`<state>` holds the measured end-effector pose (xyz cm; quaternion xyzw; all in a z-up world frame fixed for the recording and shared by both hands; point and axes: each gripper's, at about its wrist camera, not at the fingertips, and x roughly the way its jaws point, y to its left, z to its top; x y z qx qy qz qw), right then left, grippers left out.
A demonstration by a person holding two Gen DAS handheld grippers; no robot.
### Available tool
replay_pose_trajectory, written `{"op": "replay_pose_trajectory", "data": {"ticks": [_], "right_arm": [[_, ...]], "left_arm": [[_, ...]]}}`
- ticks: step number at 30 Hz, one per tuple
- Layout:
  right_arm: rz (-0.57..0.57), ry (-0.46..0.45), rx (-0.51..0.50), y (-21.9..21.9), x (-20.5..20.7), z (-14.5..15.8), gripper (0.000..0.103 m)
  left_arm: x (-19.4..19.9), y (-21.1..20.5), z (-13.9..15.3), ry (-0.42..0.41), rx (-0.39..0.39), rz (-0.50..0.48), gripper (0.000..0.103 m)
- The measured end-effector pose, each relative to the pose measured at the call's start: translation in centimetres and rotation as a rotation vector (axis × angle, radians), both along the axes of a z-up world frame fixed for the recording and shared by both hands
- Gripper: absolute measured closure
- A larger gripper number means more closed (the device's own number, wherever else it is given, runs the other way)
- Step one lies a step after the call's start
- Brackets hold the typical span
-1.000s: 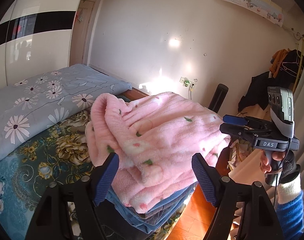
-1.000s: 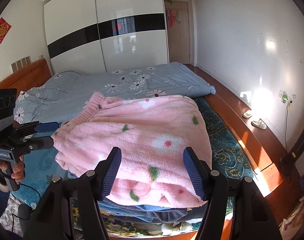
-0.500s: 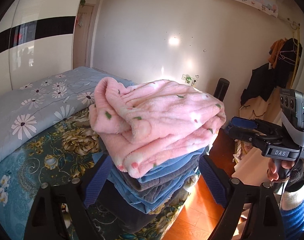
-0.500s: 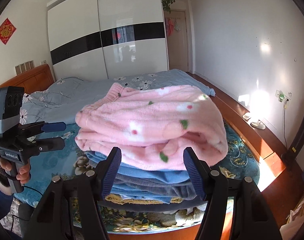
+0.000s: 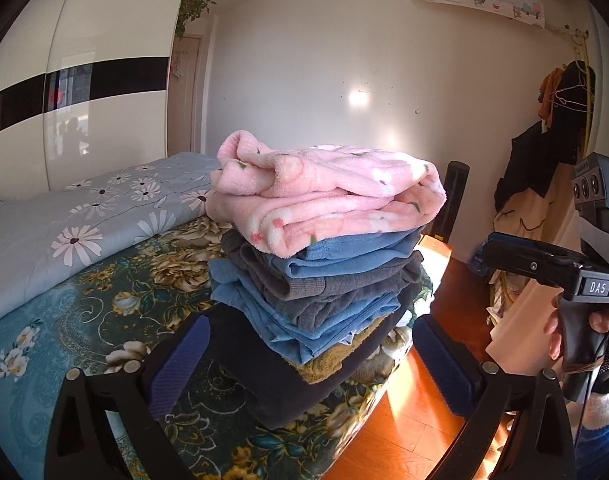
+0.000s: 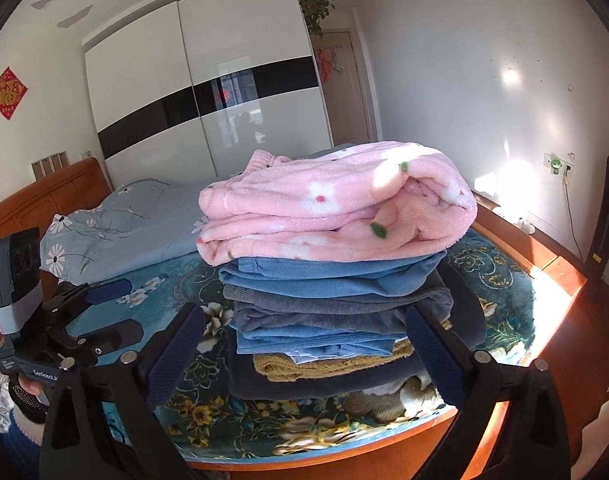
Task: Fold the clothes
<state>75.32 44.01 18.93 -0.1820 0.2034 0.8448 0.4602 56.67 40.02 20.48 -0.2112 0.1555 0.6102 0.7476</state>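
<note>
A folded pink fleece garment (image 5: 324,196) with small flower prints lies on top of a stack of folded clothes (image 5: 316,292) at the bed's corner; it also shows in the right wrist view (image 6: 336,208). Below it lie blue, grey, mustard and dark navy pieces (image 6: 336,308). My left gripper (image 5: 310,364) is open and empty, low in front of the stack, fingers either side of its base. My right gripper (image 6: 306,354) is open and empty, likewise low before the stack. Each gripper shows in the other's view, the right one (image 5: 544,268) and the left one (image 6: 80,320).
The bed (image 5: 84,320) has a teal floral cover and a grey daisy quilt (image 5: 84,216). A wooden bed frame edge (image 6: 544,280) and orange floor (image 5: 408,432) lie beside it. A white wardrobe (image 6: 208,100) stands behind. Clothes hang on a rack (image 5: 560,128).
Both grippers have dropped lower and pulled back from the stack. The pink garment, seen from above earlier, now rests on top of the stack, seen from the side.
</note>
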Motion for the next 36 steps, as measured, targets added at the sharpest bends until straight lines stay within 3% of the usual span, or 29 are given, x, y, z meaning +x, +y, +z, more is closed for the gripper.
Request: {"op": "replay_pose_trajectory", "data": {"ticks": [12,18,25,31,36], "right_arm": [[-0.125,-0.1,-0.003,-3.9,-0.1,-0.2,0.0],[-0.128,-0.08,-0.002,-5.1,-0.3,1.0,0.0],[-0.073,-0.022,-0.048,-5.2,-0.2,2.1,0.0],[-0.053,-0.03,-0.069,-5.3,-0.3,2.8,0.0],[-0.051,-0.078,-0.027,-5.9,-0.7,4.1,0.0]], "left_arm": [[-0.3,-3.1,-0.4,0.017,-0.026,0.151,0.0],[-0.2,-4.1,1.2,0.105,-0.014,0.2,0.0],[-0.3,-4.9,2.4,0.101,-0.018,0.236,0.0],[-0.2,-5.5,3.4,0.078,-0.022,0.233,0.0],[-0.2,-6.3,5.0,0.101,0.009,0.234,0.0]]}}
